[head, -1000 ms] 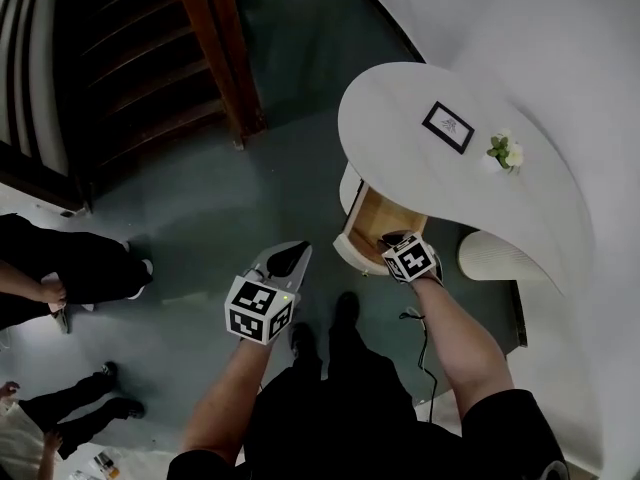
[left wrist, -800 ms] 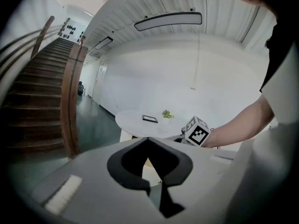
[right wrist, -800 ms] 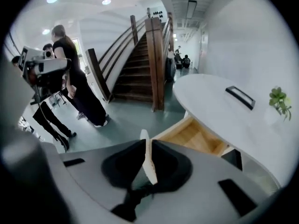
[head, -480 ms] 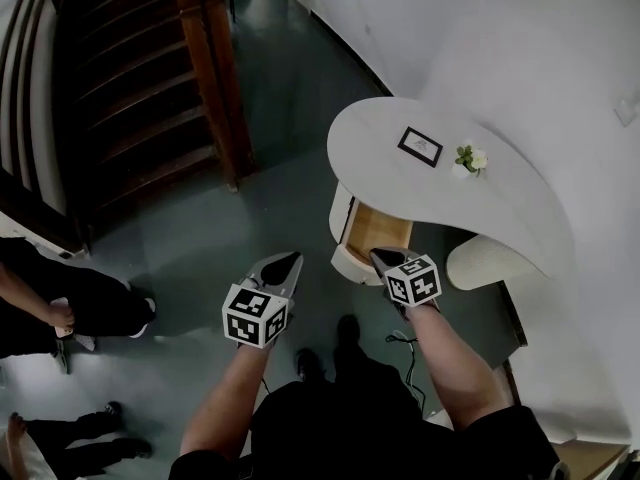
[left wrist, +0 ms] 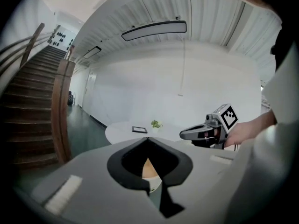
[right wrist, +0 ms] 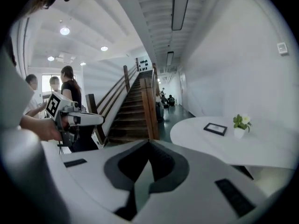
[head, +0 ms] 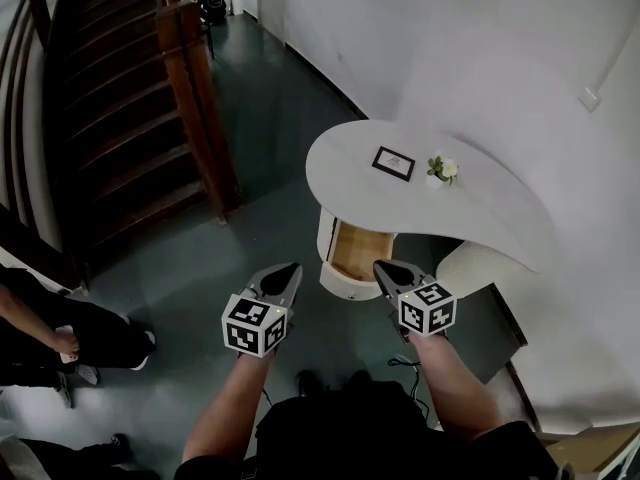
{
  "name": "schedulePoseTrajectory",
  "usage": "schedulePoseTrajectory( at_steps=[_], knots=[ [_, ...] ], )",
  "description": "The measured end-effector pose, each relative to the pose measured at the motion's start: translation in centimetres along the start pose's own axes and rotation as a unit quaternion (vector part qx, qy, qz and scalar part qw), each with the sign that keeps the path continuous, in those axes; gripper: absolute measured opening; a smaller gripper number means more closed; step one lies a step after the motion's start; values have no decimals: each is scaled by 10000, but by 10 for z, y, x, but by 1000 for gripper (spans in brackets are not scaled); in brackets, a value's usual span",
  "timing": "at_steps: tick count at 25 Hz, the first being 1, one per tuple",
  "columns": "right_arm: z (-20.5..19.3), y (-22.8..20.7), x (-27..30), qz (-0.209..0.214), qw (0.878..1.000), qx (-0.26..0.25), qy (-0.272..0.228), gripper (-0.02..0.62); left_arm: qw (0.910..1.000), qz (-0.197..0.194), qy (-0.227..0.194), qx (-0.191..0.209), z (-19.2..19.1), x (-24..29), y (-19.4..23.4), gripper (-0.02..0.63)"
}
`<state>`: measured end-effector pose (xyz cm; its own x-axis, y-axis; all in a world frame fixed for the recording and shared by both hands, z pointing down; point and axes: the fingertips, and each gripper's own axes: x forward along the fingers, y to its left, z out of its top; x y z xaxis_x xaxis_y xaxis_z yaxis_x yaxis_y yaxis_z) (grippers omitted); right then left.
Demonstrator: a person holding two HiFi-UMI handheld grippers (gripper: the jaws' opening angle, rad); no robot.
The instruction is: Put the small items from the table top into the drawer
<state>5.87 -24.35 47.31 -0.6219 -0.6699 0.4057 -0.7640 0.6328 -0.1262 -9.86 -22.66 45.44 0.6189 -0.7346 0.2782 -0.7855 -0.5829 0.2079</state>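
A white rounded table (head: 480, 208) stands against the wall. On it are a small dark picture frame (head: 393, 163) and a little potted plant (head: 441, 171). Under its near edge a wooden drawer (head: 352, 253) is pulled out; its contents are not visible. My left gripper (head: 291, 267) hangs shut and empty over the floor, left of the drawer. The right gripper (head: 381, 266) is shut and empty just in front of the drawer's right corner. The left gripper view shows the frame (left wrist: 139, 129), the plant (left wrist: 155, 124) and the right gripper (left wrist: 196, 133). The right gripper view shows the frame (right wrist: 215, 129) and the plant (right wrist: 239, 124).
A dark wooden staircase (head: 110, 138) with a thick newel post (head: 195, 98) rises at the left. People (head: 50, 323) stand at the lower left. A white curved table base (head: 480, 263) sits right of the drawer. A cable (head: 402, 363) lies on the floor.
The view has pulled back from the table, which now sits farther off. The right gripper has drawn back from the drawer mouth. The drawer stays pulled out.
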Motion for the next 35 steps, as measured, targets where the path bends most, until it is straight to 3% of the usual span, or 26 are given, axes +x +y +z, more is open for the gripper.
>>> schedulePoseTrajectory(
  at_steps=[11, 20, 35],
  knots=[
    [45, -39, -82, 30, 9958, -96, -906, 12, 9994, 220, -222, 177, 43, 23, -48, 11],
    [76, -53, -135, 71, 9875, -506, -1488, 11, 9972, 493, -484, 290, 73, 31, -69, 11],
    [76, -42, -137, 227, 9856, -433, -1618, 11, 9959, 606, -562, 374, 80, 25, -69, 11]
  ],
)
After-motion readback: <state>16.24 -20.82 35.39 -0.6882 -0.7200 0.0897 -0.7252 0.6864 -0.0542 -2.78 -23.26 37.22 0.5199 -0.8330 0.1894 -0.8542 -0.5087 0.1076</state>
